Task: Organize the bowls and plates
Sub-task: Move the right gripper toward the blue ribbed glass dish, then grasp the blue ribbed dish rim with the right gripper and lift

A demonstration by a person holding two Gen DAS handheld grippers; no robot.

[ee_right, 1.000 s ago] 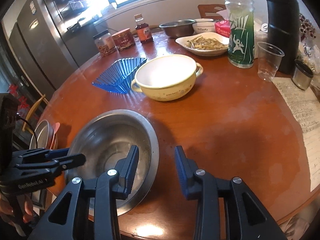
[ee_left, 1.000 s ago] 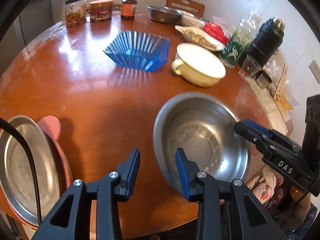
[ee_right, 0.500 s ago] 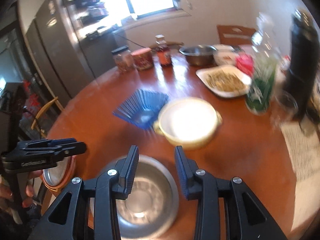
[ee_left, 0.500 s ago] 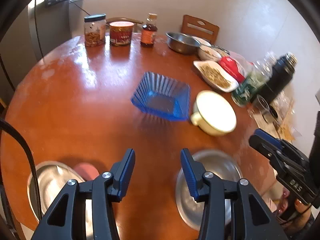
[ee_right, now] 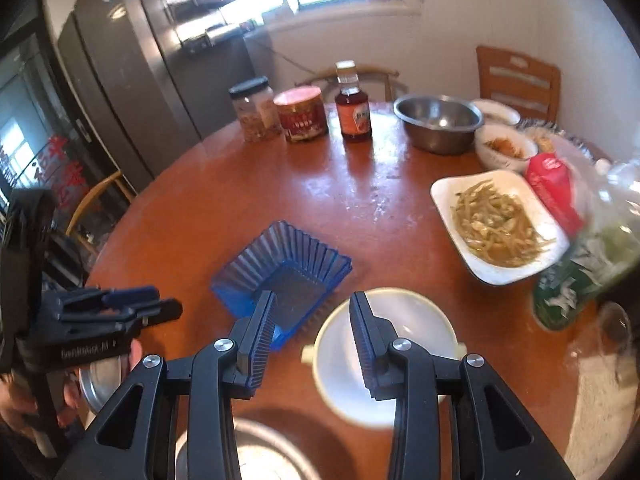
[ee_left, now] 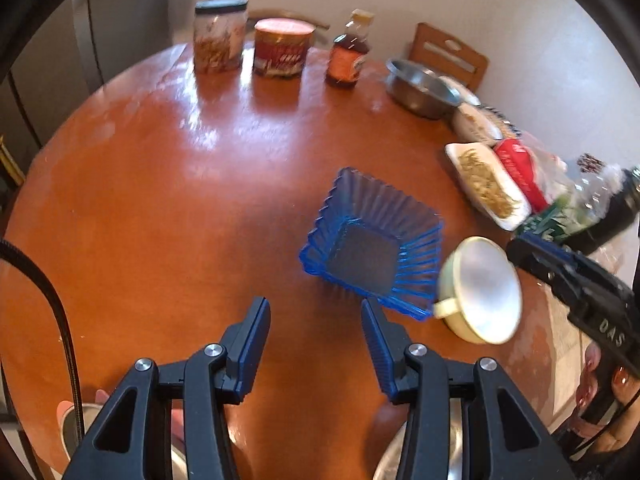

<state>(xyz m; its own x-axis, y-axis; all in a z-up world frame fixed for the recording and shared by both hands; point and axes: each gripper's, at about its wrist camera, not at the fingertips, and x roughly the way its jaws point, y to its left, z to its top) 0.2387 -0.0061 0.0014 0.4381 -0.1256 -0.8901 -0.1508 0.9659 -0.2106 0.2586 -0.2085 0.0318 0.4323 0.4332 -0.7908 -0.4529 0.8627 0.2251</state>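
Blue dish point(ee_left: 372, 246) beyond empty left tool point(ee_left: 316, 338).

Ahead of the black fingers point(ee_right: 260, 320) with their ribbed blue pads sits a translucent blue ribbed dish point(ee_right: 280, 268), on a glossy reddish-brown table point(ee_right: 224, 208). Just right of it is a cream bowl point(ee_right: 384, 356) (pale inside). Farther right, a white plate point(ee_right: 448, 192) holds yellowish strips; beyond that is a silver steel bowl point(ee_right: 438, 122).

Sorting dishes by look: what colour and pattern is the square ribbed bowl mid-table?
Translucent blue with ribbed, fluted sides: the square bowl. Clearest in the left wrist view.
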